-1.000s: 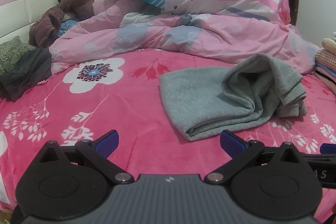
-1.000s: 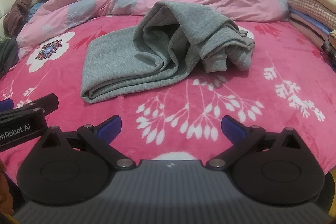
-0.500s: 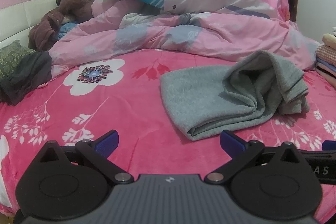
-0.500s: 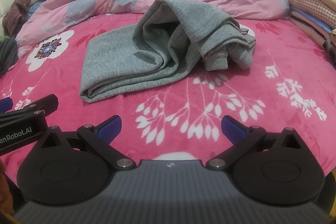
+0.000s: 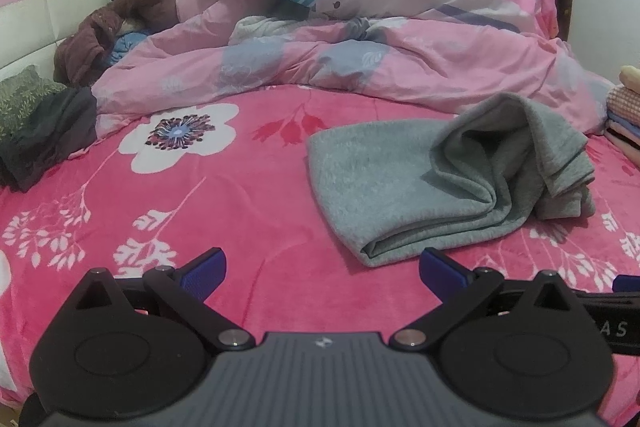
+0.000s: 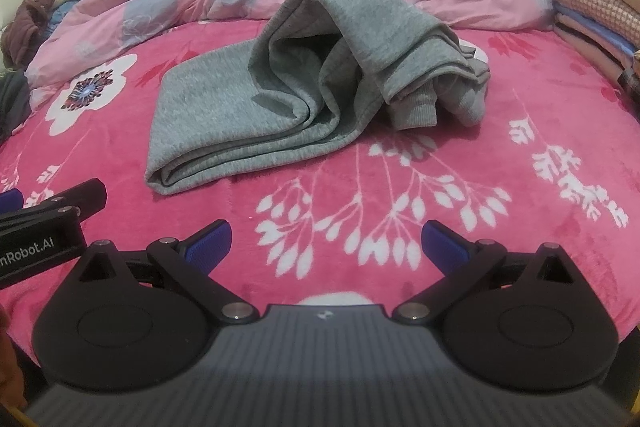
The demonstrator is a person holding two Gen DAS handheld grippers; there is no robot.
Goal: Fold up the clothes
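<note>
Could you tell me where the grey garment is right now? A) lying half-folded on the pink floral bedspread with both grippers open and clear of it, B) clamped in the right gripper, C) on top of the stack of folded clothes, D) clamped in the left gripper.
A: the grey garment lies bunched on the bedspread, ahead of the open left gripper and right gripper.

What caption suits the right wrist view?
Open right hand-held gripper faces a half-folded grey garment on a pink floral bedspread.
</note>
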